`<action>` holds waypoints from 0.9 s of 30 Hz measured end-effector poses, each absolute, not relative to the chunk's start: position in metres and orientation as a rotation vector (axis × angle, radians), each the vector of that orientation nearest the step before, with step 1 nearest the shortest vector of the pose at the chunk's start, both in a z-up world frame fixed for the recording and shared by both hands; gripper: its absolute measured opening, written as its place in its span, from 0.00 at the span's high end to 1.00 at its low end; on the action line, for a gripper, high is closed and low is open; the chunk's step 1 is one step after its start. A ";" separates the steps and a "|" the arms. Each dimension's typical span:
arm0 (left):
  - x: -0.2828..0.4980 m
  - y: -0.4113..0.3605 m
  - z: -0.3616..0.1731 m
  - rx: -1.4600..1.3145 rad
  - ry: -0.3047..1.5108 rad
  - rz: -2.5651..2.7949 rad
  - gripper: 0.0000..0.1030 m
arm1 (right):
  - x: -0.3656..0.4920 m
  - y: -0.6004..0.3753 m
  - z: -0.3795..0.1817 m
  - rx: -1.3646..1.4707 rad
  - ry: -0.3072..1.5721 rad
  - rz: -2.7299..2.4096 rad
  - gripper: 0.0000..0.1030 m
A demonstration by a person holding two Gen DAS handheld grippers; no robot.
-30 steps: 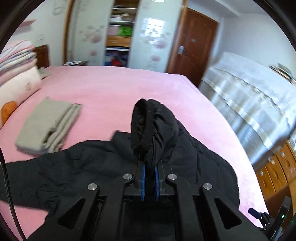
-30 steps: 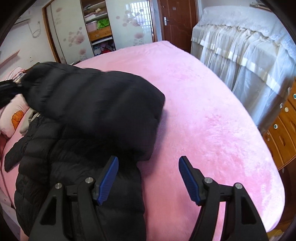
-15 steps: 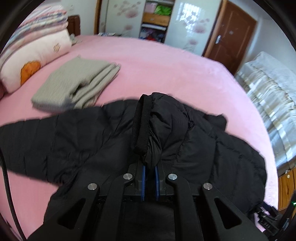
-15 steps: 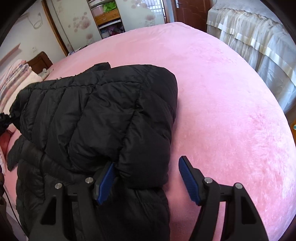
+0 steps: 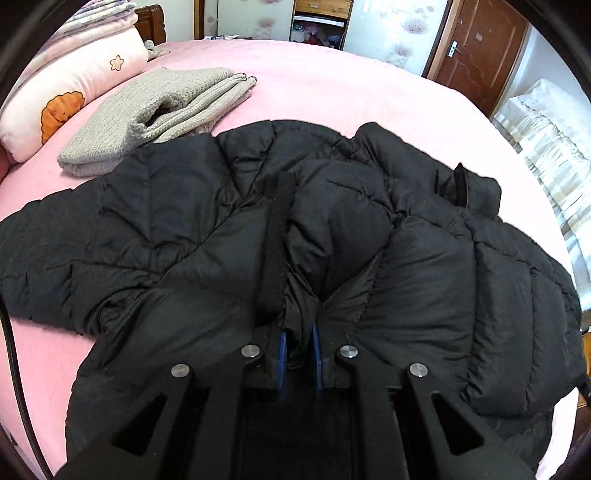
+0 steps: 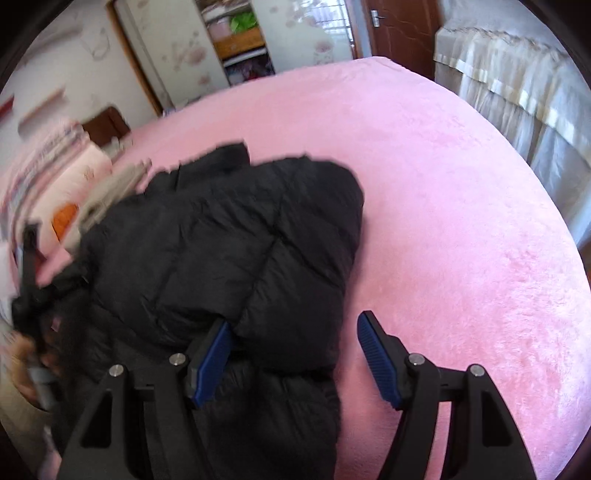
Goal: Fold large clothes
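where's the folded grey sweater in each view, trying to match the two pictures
Left wrist view: the folded grey sweater lies upper left on the pink bed, just beyond the black puffer jacket, beside the cartoon pillow.
Right wrist view: far left and blurred, peeking out behind the jacket's top edge.
Shared landmark: the brown door, upper right in both views.

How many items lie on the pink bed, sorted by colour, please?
Black: 1, the puffer jacket
Grey: 1, the folded knit
Pale pink with an orange print: 1, the pillow
Striped: 1, the folded bedding stacked above that pillow
Total: 4
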State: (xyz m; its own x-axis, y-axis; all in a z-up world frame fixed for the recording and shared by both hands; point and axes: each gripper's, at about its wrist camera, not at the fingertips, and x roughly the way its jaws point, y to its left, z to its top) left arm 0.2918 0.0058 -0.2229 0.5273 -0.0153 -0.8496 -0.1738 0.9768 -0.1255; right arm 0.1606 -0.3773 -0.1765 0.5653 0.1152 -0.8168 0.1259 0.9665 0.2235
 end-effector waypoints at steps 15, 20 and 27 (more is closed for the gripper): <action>0.290 0.034 -0.223 -0.218 1.018 0.119 0.86 | 0.179 -0.395 -0.157 0.222 1.007 -0.004 0.23; 0.269 0.035 -0.190 -0.192 0.958 0.090 0.86 | 0.181 -0.404 -0.152 0.238 0.996 -0.090 0.23; 0.273 0.031 -0.145 -0.255 0.847 0.024 0.83 | 0.204 -0.333 -0.140 0.135 0.910 -0.020 0.66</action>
